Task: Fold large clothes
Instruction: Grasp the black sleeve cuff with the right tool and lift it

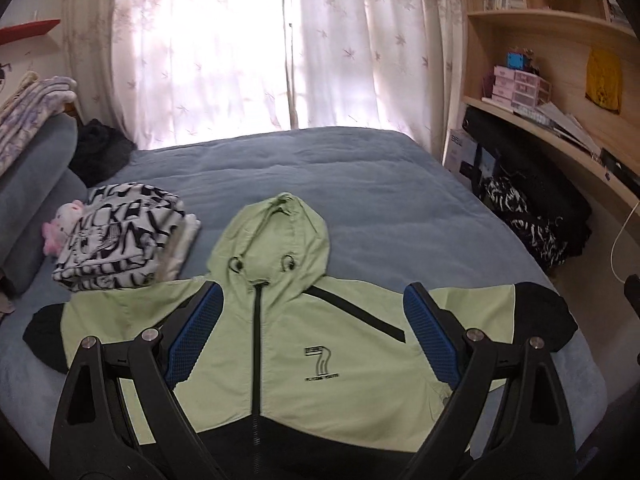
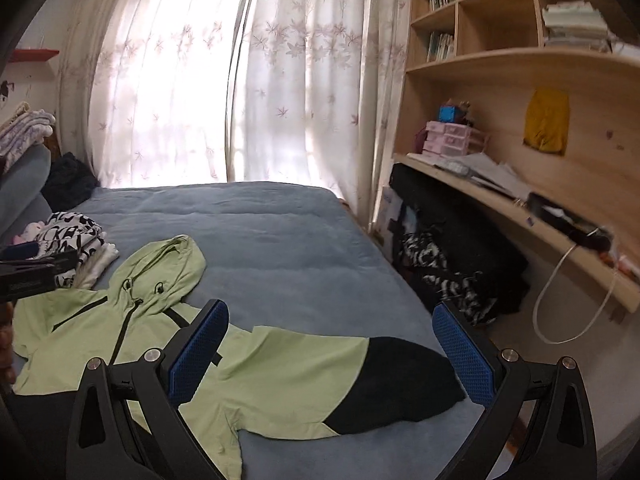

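Both tongs hang released above the bed (image 1: 360, 184), gripping nothing. The left tongs (image 1: 314, 320) point down over the chest of the green hooded jacket (image 1: 320, 360), which lies flat and zipped. The right tongs (image 2: 332, 344) hover over its outstretched black-cuffed sleeve (image 2: 320, 380).

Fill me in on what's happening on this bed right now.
A person is set to fold a light green hooded jacket that lies spread flat, front up and zipped, on the blue bed. The left tongs hang open above its chest, and the right tongs hang open above the sleeve with the black cuff. Neither grips anything, so no fold has begun. A folded black-and-white garment sits beside the hood.
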Demonstrator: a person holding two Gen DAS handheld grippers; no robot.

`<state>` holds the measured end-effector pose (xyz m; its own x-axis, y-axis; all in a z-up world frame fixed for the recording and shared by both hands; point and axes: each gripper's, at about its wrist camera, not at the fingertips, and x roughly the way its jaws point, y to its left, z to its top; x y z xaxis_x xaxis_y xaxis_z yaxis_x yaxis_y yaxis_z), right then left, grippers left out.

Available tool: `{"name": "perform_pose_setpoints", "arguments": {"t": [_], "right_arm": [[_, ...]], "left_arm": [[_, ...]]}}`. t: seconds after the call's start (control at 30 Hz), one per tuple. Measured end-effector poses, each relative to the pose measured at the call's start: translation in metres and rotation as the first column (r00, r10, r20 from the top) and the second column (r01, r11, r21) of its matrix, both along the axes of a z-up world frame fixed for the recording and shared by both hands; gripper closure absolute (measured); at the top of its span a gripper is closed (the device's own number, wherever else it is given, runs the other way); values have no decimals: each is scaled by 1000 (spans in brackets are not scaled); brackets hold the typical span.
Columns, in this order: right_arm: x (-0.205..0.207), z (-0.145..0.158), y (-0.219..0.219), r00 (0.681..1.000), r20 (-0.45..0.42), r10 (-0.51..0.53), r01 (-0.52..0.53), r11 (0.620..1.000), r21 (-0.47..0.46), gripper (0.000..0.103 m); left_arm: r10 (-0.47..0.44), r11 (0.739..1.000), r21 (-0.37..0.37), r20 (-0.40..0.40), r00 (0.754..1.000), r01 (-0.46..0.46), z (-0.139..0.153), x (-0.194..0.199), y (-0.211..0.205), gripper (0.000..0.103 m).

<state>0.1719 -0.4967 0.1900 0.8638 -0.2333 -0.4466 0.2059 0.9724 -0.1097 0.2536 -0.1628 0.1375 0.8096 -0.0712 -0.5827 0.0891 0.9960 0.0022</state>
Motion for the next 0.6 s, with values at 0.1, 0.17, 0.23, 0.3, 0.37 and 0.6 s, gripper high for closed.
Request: {"name": "perform_pose_setpoints", "arguments": {"t": [0.1, 0.17, 0.23, 0.3, 0.37, 0.6], "right_arm": [[33, -41, -28, 995, -89, -36, 38, 999, 16, 0], [53, -63, -55, 987, -151, -49, 59, 996, 63, 0], [69, -93, -81, 976, -206, -65, 91, 988, 122, 0], [81, -126, -109, 962, -261, -84, 138, 971, 197, 0], [93, -161, -146, 943, -311, -116, 208, 937, 282, 0], [93, -261, -271, 865, -447, -228, 456, 730, 510, 1]], "left_arm": [[-15, 1000, 13, -26, 1000, 15, -35, 19, -29, 12], [-29, 999, 17, -57, 998, 30, -62, 30, -45, 12], [-20, 998, 54, -92, 996, 25, -93, 44, -62, 12], [-16, 996, 86, -140, 990, 29, -127, 58, -75, 13], [-27, 997, 70, -184, 982, 41, -158, 67, -84, 14], [-45, 999, -7, -367, 929, 46, -250, 85, -101, 36]]}}
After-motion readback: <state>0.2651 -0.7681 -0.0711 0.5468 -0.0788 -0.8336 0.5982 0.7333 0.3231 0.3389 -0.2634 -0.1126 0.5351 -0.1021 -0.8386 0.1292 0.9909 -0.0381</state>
